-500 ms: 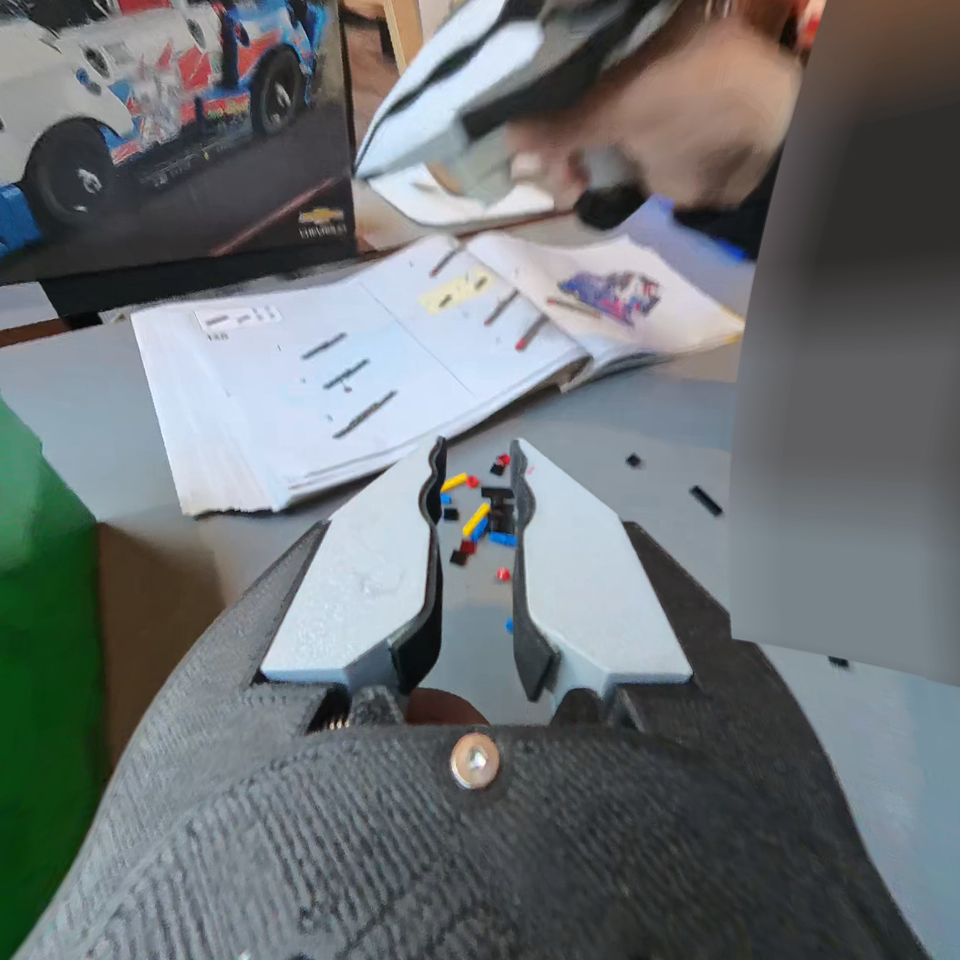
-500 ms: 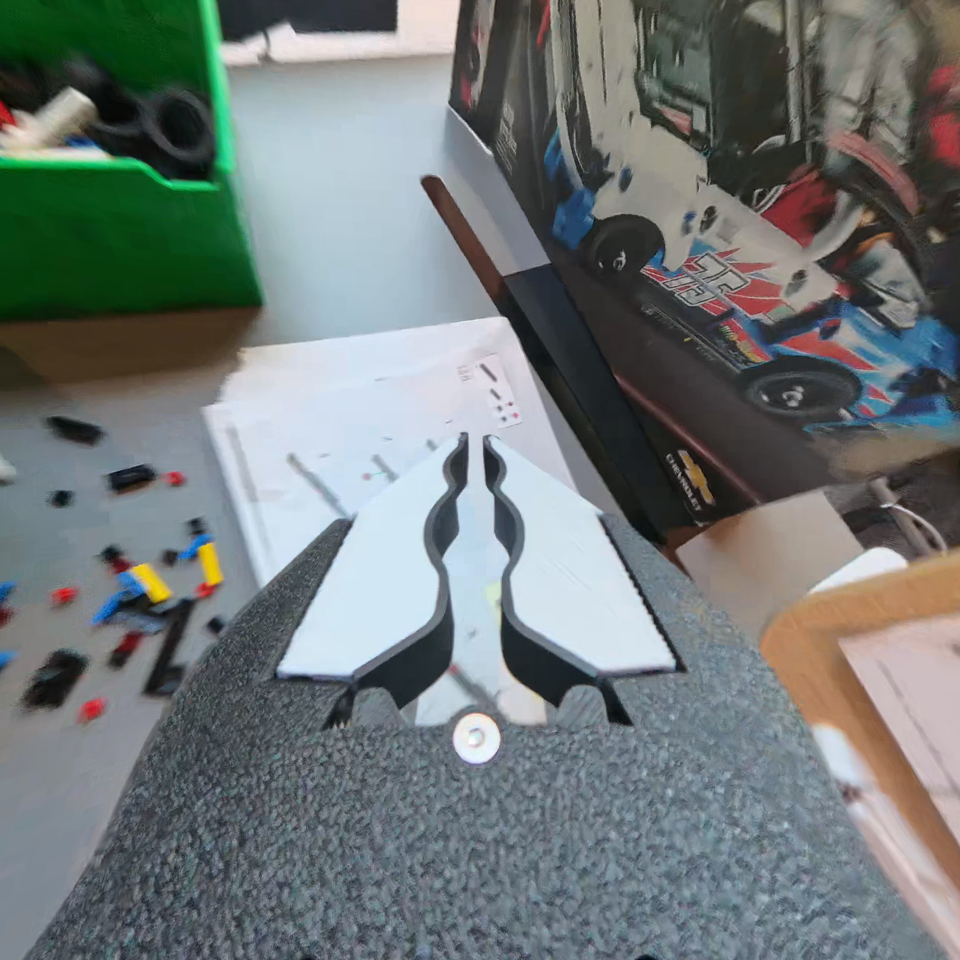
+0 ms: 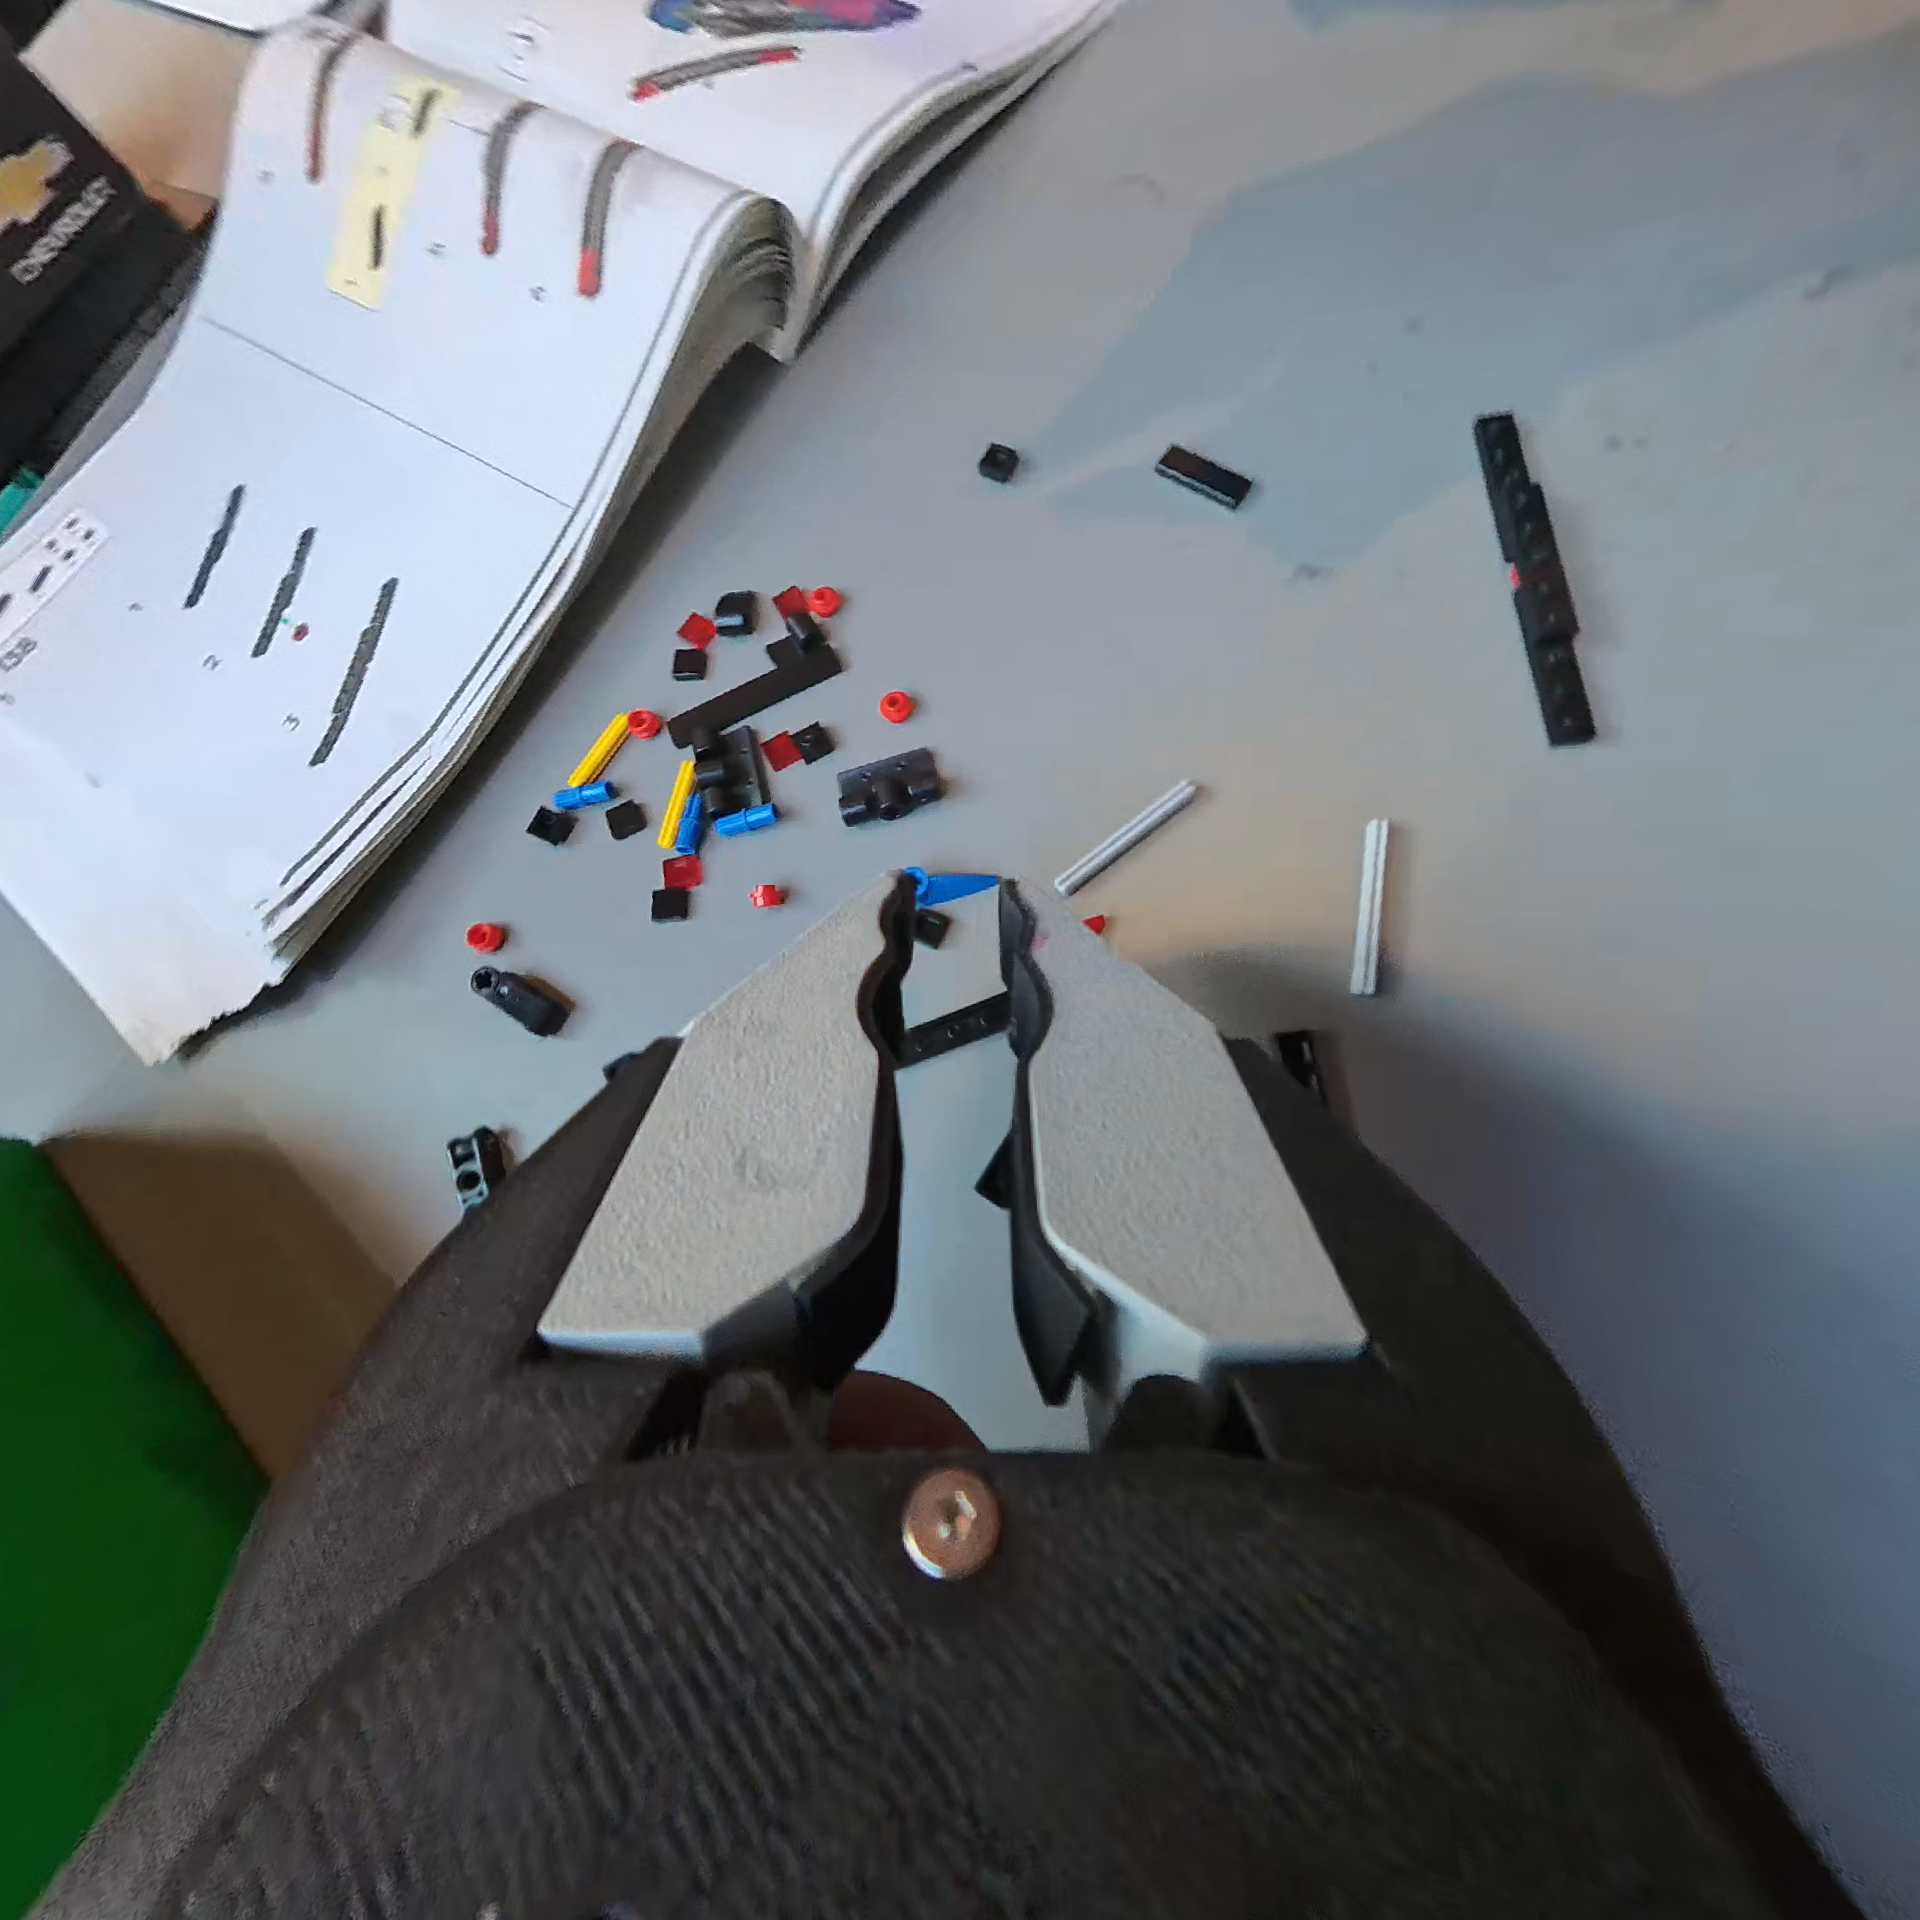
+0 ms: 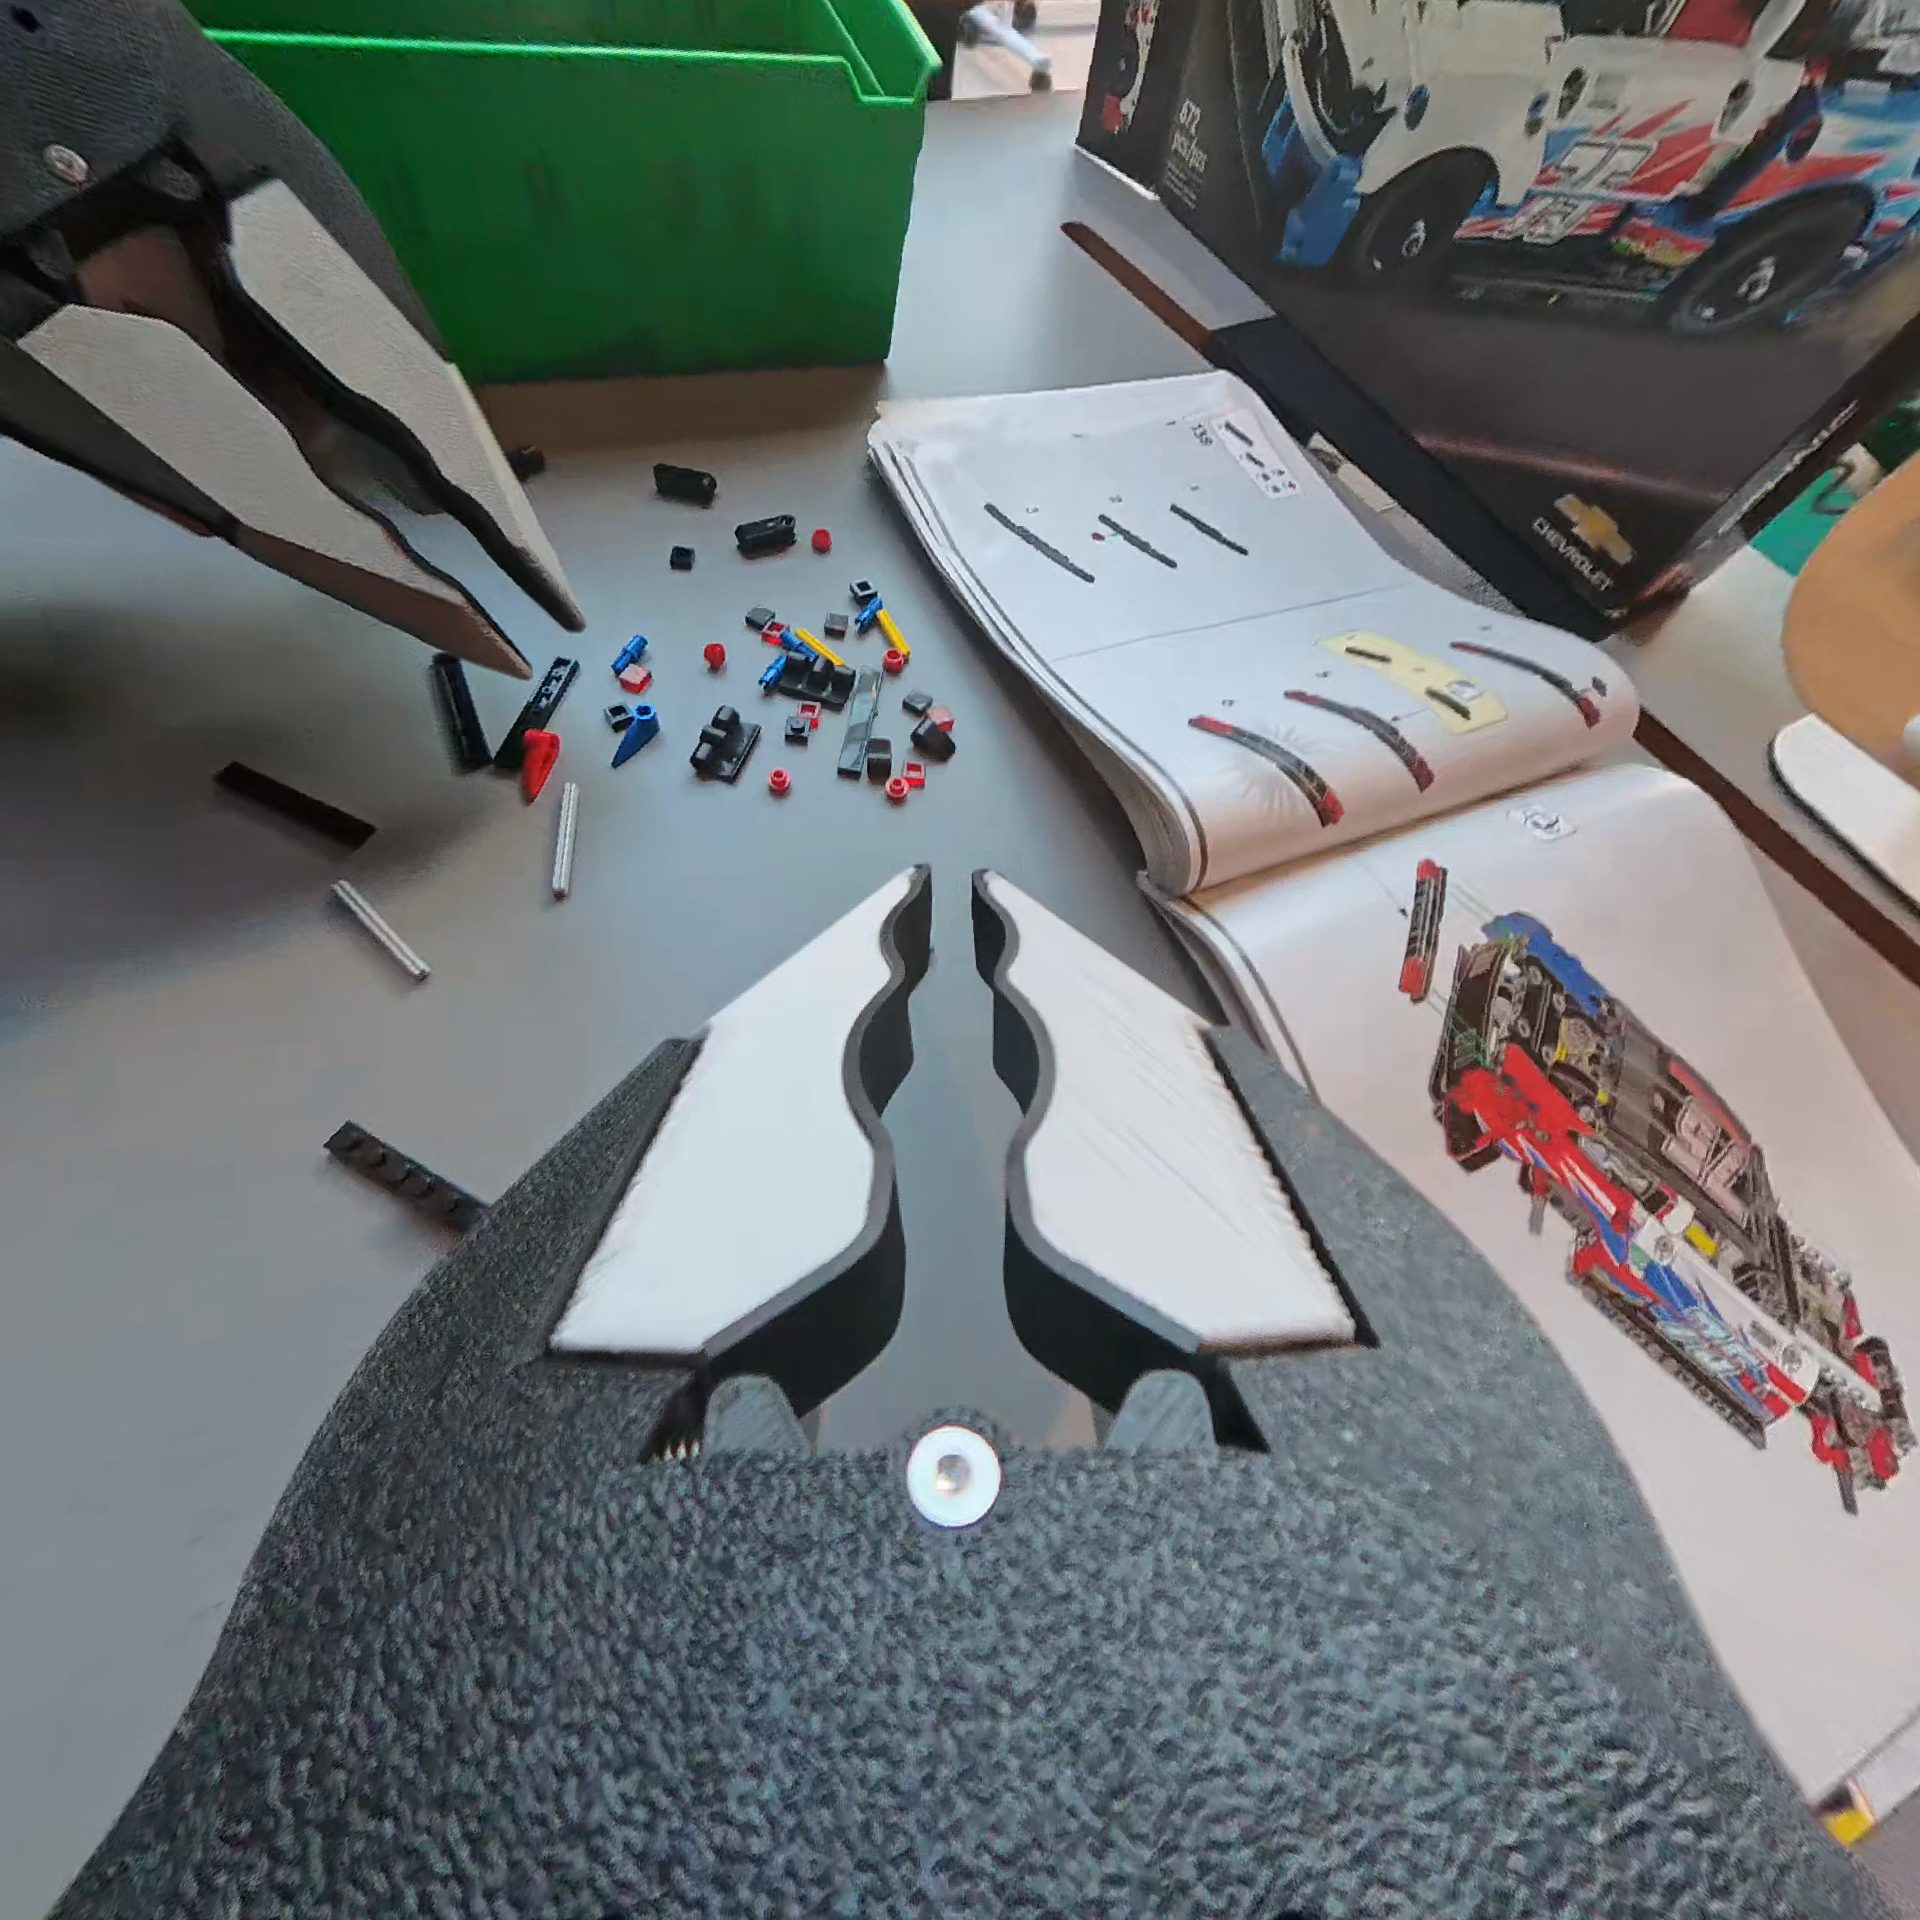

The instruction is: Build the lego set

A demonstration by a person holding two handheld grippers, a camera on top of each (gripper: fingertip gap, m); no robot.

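Note:
Several small loose Lego pieces (image 3: 727, 727) in black, red, blue and yellow lie scattered on the grey table, also in the right wrist view (image 4: 810, 675). My left gripper (image 3: 954, 904) is open and empty, with its tips low over a short black beam (image 3: 951, 1029) and a blue wedge (image 3: 951, 885). In the right wrist view the left gripper (image 4: 545, 644) comes in from the upper left, above that black beam (image 4: 545, 701), beside a red wedge (image 4: 538, 758). My right gripper (image 4: 951, 883) is narrowly open and empty, above bare table near the pile.
An open instruction booklet (image 4: 1247, 675) lies right of the pile, with the set's box (image 4: 1558, 260) behind it. A green bin (image 4: 582, 187) stands at the back. A long black plate (image 3: 1536, 582) and two grey axles (image 3: 1127, 836) (image 3: 1369, 904) lie apart from the pile. Some 15 cm of space lies between my two pairs of fingers.
My left gripper has tilted down and moved close over the loose pieces. My right gripper has swung from facing the box to facing the pile and the booklet.

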